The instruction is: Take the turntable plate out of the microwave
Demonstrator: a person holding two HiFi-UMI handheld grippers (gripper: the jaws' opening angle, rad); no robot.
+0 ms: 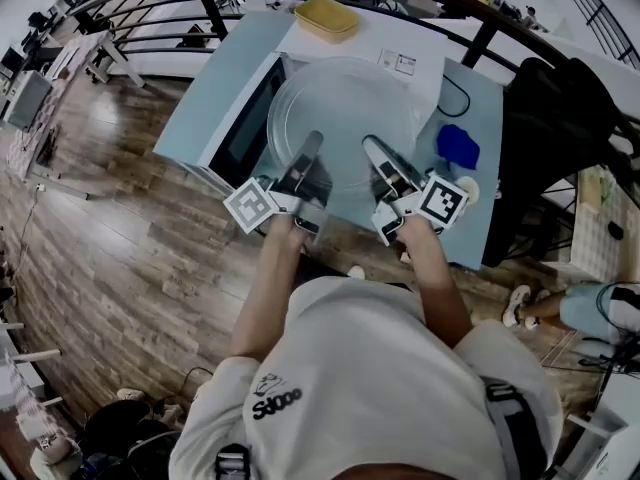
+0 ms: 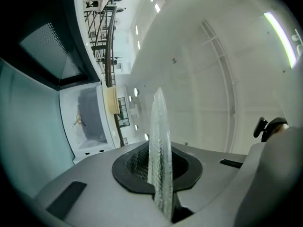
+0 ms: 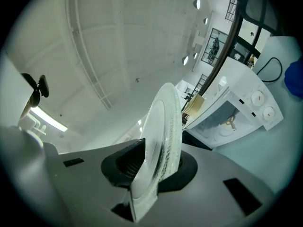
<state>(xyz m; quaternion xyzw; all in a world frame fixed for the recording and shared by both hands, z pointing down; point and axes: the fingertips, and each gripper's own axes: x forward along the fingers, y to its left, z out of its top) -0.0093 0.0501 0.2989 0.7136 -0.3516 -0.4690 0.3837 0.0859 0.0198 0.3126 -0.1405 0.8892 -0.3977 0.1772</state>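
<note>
The clear glass turntable plate (image 1: 340,118) is held up in the air over the white microwave (image 1: 400,63), one gripper on each side of its near rim. My left gripper (image 1: 305,163) is shut on the rim, and the plate (image 2: 160,145) shows edge-on between the jaws of this gripper (image 2: 162,178). My right gripper (image 1: 385,168) is likewise shut on the plate (image 3: 163,126), which stands tilted between the pads of that gripper (image 3: 151,174). The microwave (image 3: 236,112) stands open with its cavity bare, only the centre coupler showing.
The microwave door (image 1: 245,133) hangs open at the left. A yellow lidded box (image 1: 325,18) lies on the microwave's top. A blue object (image 1: 457,146) and a black cable lie on the pale blue table (image 1: 480,208). Dark clothing (image 1: 550,128) hangs at the right.
</note>
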